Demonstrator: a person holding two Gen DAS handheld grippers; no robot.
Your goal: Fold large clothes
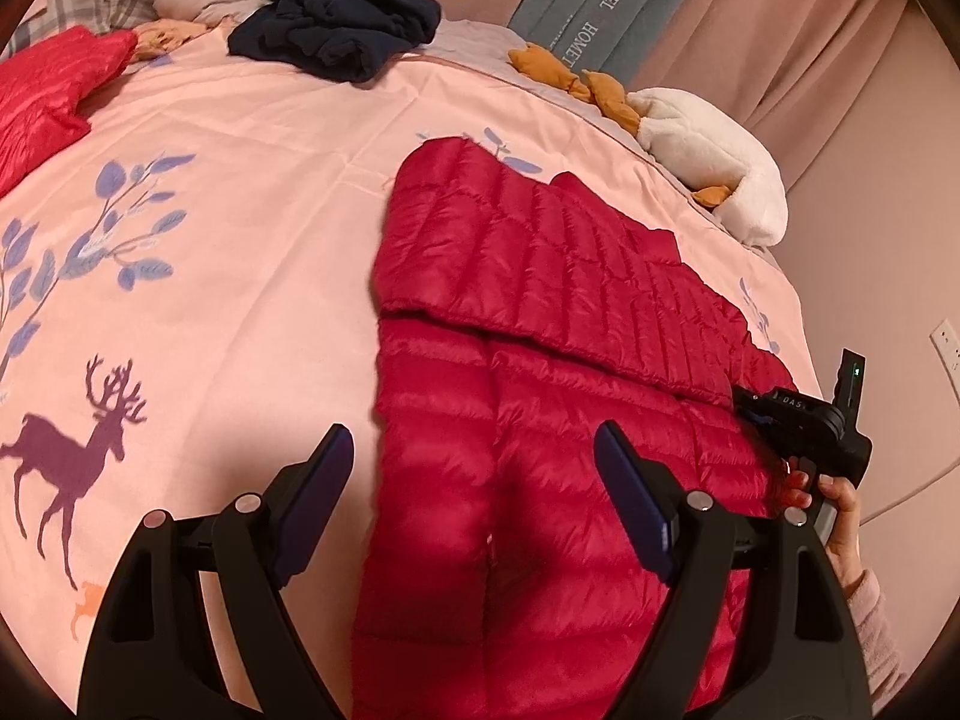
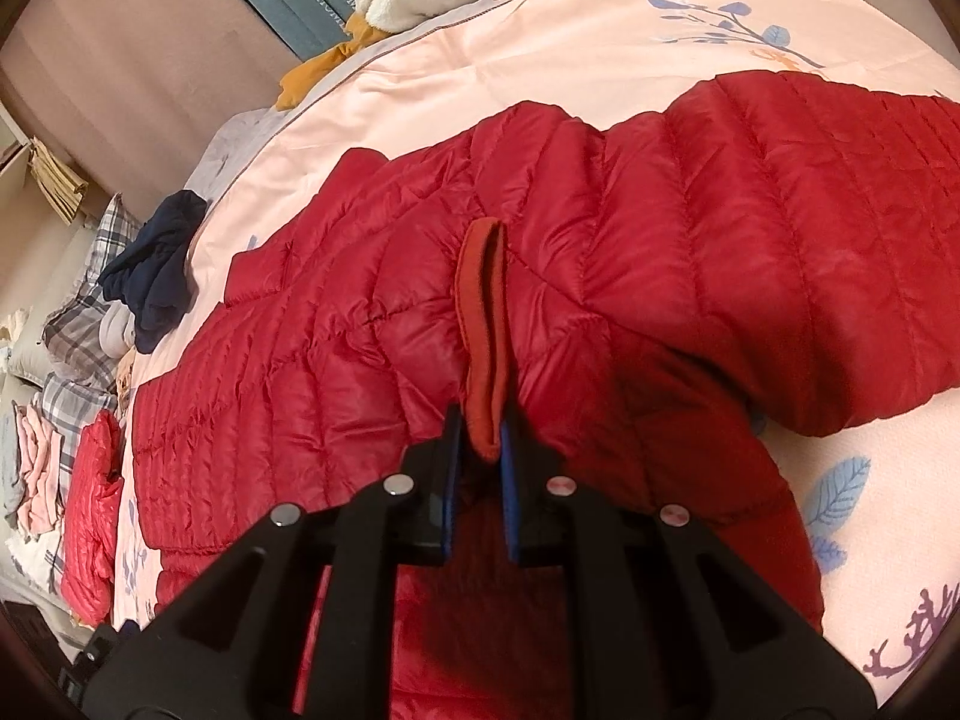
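Red down jacket point(image 2: 690, 228), frame centre, spread on bed point(image 1: 240, 276): right hand-held gripper point(image 2: 483, 432) pinching cuff point(image 2: 483, 324) for folding; left hand-held gripper point(image 1: 474, 474) wide, empty

Item: red quilted down jacket point(image 1: 540, 396)
Pose: spread flat, one part folded over the body
Location: pink bedspread point(image 1: 240, 300)
Cuff point(image 2: 483, 330): lifted, pinched

Pink curtain point(image 1: 810, 30) behind the bed point(image 1: 240, 300), warm dim light

Right tool point(image 2: 482, 426) pinches the ribbed cuff point(image 2: 483, 324) of the red quilted jacket point(image 2: 690, 228) on the pink bedspread point(image 2: 540, 42)
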